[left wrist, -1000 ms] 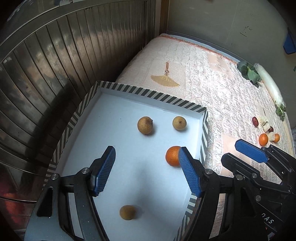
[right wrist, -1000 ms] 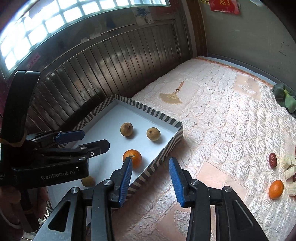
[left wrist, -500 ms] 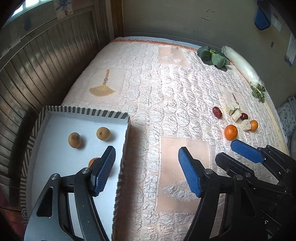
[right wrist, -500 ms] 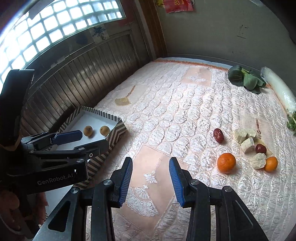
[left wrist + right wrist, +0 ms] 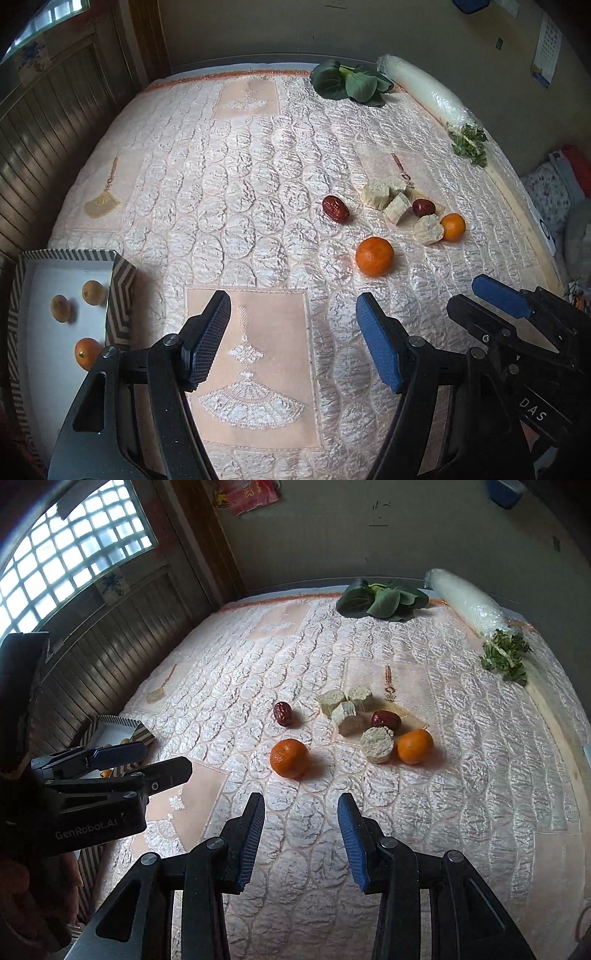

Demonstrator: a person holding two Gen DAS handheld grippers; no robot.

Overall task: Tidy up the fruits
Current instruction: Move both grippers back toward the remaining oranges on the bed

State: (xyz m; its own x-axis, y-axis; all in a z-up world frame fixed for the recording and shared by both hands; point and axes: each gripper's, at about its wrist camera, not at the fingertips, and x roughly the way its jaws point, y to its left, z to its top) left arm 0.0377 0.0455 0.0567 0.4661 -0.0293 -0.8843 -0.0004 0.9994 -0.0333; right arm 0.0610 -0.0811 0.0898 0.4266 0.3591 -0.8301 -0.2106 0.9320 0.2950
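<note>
Both grippers are hanging empty over the quilted, glossy pink bedspread [image 5: 229,177]. The left gripper [image 5: 293,339] is gaping wide; the right gripper [image 5: 301,834] is standing part open, pointing towards the larger round orange [image 5: 289,757] just ahead. A wrinkled red date [image 5: 283,713] is lying long axis tilted, near crumbly pale blocks [image 5: 345,710] and a smaller orange [image 5: 415,746]. The striped-rim tray [image 5: 118,284], far left, is holding three fruits.
</note>
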